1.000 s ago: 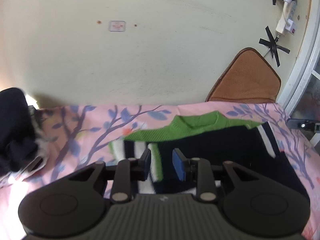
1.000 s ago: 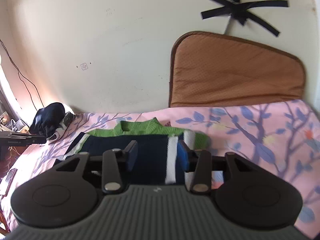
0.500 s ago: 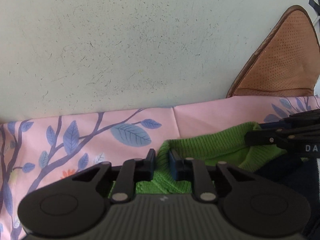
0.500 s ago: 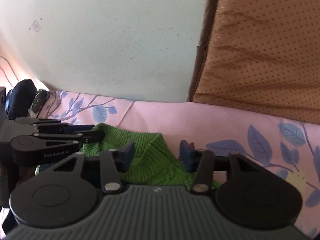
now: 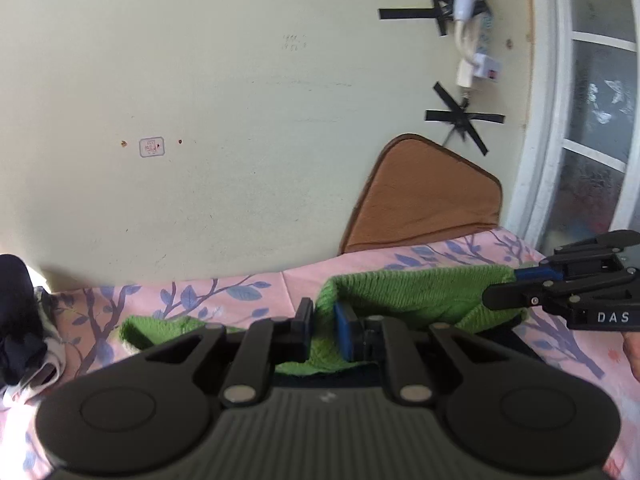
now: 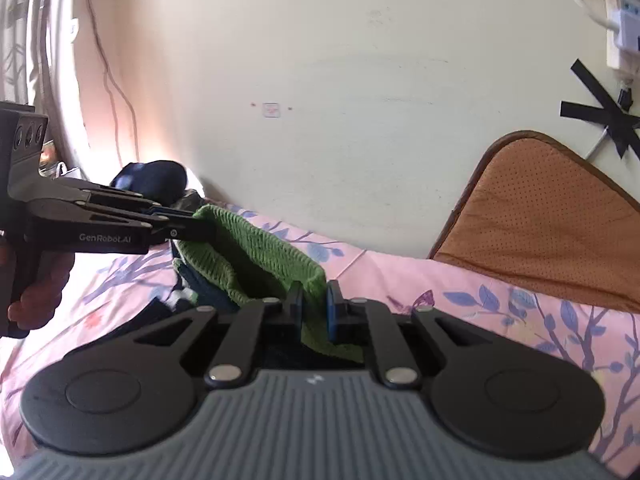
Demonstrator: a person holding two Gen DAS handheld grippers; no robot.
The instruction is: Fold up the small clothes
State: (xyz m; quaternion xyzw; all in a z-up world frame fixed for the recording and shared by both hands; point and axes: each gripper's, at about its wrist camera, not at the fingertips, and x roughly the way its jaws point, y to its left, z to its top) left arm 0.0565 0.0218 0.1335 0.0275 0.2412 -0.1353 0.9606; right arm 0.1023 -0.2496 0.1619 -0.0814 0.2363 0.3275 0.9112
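Note:
A small knit sweater [image 5: 416, 296] with a green top and a dark navy body lies on the pink floral sheet [image 5: 224, 296]. My left gripper [image 5: 323, 330] is shut on the sweater's green top edge at its left end. My right gripper [image 6: 313, 312] is shut on the same green edge [image 6: 256, 252] at its right end. The green edge is lifted off the sheet and stretched between the two grippers. The right gripper shows at the right of the left wrist view [image 5: 516, 280]. The left gripper shows at the left of the right wrist view [image 6: 180, 224]. The navy body hangs below, mostly hidden.
A brown cushion [image 5: 424, 204] leans against the pale wall behind the sheet. A dark bundle of clothes [image 5: 16, 320] lies at the sheet's far left, also in the right wrist view [image 6: 152, 180]. A window frame [image 5: 552, 100] stands at the right.
Both grippers closed on the sweater's green top edge and lifted it off the sheet. The views pulled back from the wall and the edge now stretches between them.

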